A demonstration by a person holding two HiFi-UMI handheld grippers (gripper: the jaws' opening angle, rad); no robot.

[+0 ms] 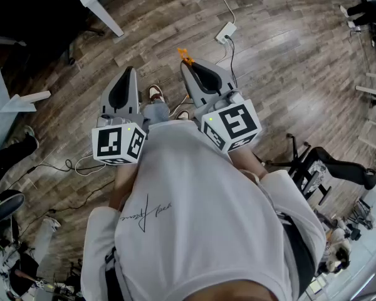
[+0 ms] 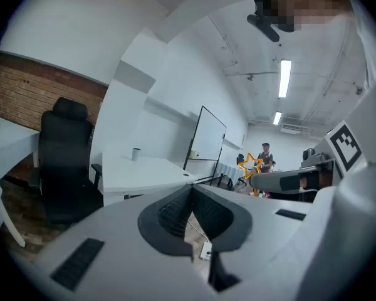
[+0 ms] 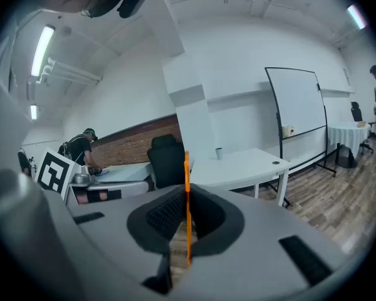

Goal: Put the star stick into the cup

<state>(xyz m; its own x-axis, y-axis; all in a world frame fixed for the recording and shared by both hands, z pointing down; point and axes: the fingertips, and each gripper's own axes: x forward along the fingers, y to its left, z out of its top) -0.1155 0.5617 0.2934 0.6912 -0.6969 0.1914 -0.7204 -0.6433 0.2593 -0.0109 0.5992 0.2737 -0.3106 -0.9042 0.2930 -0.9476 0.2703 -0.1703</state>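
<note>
The right gripper (image 3: 187, 192) has its jaws clenched on the thin orange star stick (image 3: 187, 168), which stands upright between them. The left gripper (image 2: 191, 189) has its jaws pressed together with nothing between them. A small grey cup (image 3: 219, 153) stands on a white tabletop (image 3: 238, 166) well beyond the jaws. The cursive script on the white shirt (image 1: 200, 187) is unreadable.

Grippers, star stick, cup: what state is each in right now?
Left gripper: shut, nothing between its jaws.
Right gripper: shut on the star stick.
Star stick: clamped, star end sticking out past the jaws.
Cup: upright on the white desk, apart from both grippers.
</note>
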